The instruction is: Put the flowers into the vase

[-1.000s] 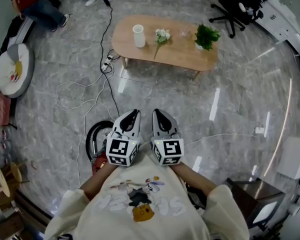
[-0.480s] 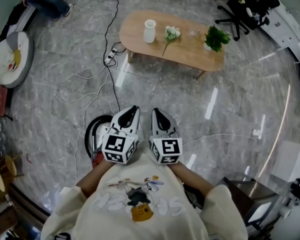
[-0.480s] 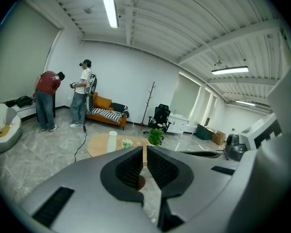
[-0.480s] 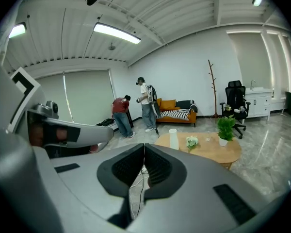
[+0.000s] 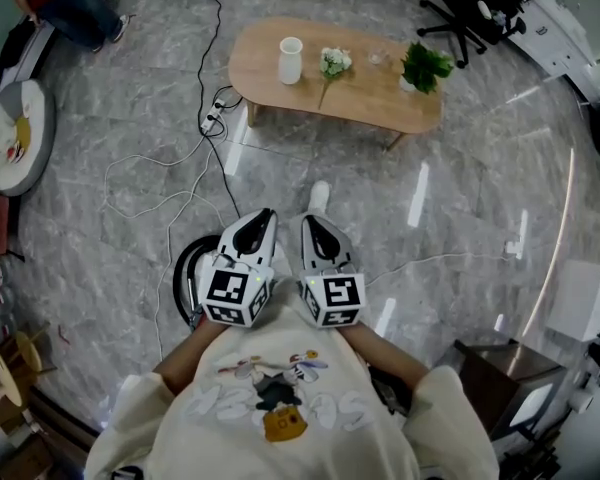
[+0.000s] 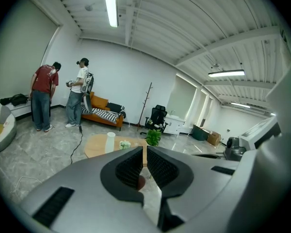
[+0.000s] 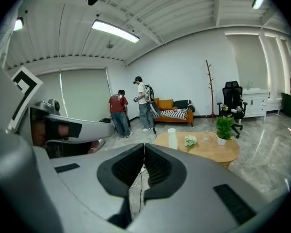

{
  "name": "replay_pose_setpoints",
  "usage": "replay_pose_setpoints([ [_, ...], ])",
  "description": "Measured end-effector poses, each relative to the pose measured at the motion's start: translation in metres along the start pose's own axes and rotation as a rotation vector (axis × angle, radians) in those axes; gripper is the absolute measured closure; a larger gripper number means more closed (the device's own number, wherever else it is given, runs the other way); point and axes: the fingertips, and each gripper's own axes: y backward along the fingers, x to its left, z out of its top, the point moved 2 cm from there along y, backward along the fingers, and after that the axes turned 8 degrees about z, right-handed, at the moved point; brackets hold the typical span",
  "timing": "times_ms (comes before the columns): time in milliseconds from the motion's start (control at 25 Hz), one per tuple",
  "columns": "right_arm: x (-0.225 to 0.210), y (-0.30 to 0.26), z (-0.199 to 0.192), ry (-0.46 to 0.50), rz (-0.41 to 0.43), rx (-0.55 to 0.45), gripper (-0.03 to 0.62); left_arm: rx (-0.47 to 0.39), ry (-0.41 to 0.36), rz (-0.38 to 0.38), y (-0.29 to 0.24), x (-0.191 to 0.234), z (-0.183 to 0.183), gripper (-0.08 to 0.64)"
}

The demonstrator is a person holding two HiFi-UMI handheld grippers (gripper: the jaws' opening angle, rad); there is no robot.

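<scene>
Progress: nothing of the task is done yet, as far as shows. The flowers (image 5: 329, 63) lie on the wooden table (image 5: 380, 103), outside the vase (image 5: 291, 60).
Left to do: by my judgement, all of it: reach the table, take the stem, stand it upright and lower it into the vase's mouth.
Flowers, place: on the table top toward its left half in the head view, just right of the vase and apart from it, with a small glass (image 5: 378, 58) on their other side.
Flowers, direction: lying flat. The white blooms sit toward the table's far edge and the thin stem runs toward its near edge.
Flowers, long axis: across the table's short width, slanted a little leftward at the stem end.
Vase: white and upright near the table's left end. Nothing shows sticking out of it.
Potted plant (image 5: 423, 66): at the table's right end, clear of the flowers.
Left gripper (image 5: 265, 214): jaws closed together with nothing between them. It is well apart from the table, in front of the person's chest.
Right gripper (image 5: 310, 220): jaws pressed together and empty, beside the left one and equally far from the table.
Handling, judged: the stem end is the thin part to pinch. It must end up pointing down for the vase.
</scene>
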Motion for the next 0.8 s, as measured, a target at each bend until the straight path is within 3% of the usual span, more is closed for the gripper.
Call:
replay_pose_setpoints([
  [400, -0.055, -0.074, 0.031, -0.018, 0.044, 0.002, 0.586, 0.035, 0.011, 0.063, -0.082, 0.032, 0.025, 0.526],
  [800, -0.200, -0.162, 0.111, -0.101, 0.021, 0.009, 0.586, 0.088, -0.041, 0.028, -0.252, 0.012, 0.105, 0.526],
])
